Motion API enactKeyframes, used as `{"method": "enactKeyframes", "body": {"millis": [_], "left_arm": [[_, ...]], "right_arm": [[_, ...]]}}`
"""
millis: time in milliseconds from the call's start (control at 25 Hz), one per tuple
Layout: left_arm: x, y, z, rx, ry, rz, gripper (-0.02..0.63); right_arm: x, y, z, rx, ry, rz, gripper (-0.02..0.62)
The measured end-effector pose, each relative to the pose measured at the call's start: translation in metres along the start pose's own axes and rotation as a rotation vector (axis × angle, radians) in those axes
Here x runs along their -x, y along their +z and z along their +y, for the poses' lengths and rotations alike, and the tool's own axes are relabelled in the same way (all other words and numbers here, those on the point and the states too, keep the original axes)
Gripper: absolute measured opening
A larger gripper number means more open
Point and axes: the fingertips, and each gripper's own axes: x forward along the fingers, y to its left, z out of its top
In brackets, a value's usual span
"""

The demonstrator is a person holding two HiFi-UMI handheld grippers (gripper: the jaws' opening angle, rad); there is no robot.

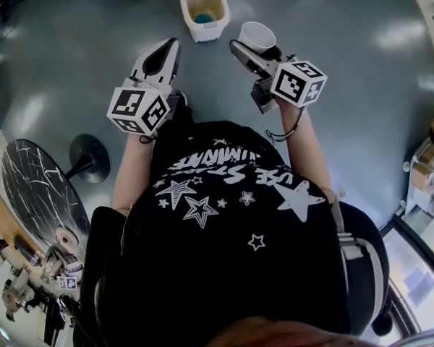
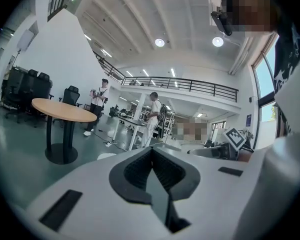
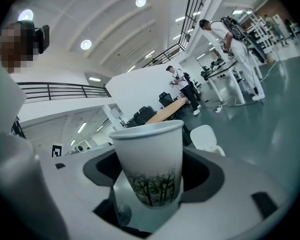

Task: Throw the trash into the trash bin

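Observation:
A white paper cup [image 1: 257, 36] with a dark tree print [image 3: 151, 165] stands upright between the jaws of my right gripper [image 1: 254, 49], which is shut on it. In the head view the cup sits just right of a small white trash bin [image 1: 203, 12] on the grey floor; the bin's lid is up and something blue lies inside. In the right gripper view the bin [image 3: 207, 137] shows low behind the cup. My left gripper [image 1: 168, 49] is held left of the bin, its jaws closed together with nothing between them [image 2: 151, 170].
A round dark marbled table [image 1: 30, 183] and a round black pedestal base [image 1: 88, 157] stand at the left. Another round wooden table [image 2: 63, 111] is in the left gripper view, with people and desks [image 2: 152, 115] farther back. Glass-fronted furniture [image 1: 425, 179] lies at the right.

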Motion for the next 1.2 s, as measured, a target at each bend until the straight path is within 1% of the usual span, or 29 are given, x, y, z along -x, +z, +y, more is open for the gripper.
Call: {"method": "enactKeyframes", "body": {"millis": [160, 440, 640, 760, 840, 960, 1080, 1200], "left_arm": [[-0.007, 0.005, 0.029, 0.005, -0.041, 0.016, 0.011], [-0.018, 0.019, 0.071, 0.024, -0.082, 0.026, 0.011], [-0.016, 0.022, 0.1, 0.062, -0.133, 0.047, 0.011], [-0.014, 0.024, 0.113, 0.062, -0.169, 0.052, 0.012], [-0.015, 0.025, 0.12, 0.064, -0.186, 0.058, 0.012], [-0.019, 0.025, 0.13, 0.076, -0.191, 0.063, 0.012], [-0.023, 0.024, 0.135, 0.084, -0.192, 0.067, 0.012], [-0.031, 0.024, 0.138, 0.067, -0.189, 0.081, 0.012]], "right_arm": [[-0.038, 0.0, 0.004, -0.022, -0.028, 0.019, 0.344], [-0.092, 0.004, 0.015, -0.044, -0.067, 0.034, 0.344], [-0.127, 0.008, 0.023, -0.046, -0.102, 0.021, 0.344], [-0.144, 0.012, 0.031, -0.05, -0.116, 0.003, 0.344], [-0.151, 0.017, 0.036, -0.044, -0.123, -0.008, 0.344], [-0.152, 0.019, 0.038, -0.045, -0.139, -0.008, 0.344], [-0.149, 0.014, 0.03, -0.06, -0.159, 0.005, 0.344], [-0.149, 0.018, 0.019, -0.075, -0.168, -0.003, 0.344]]}}
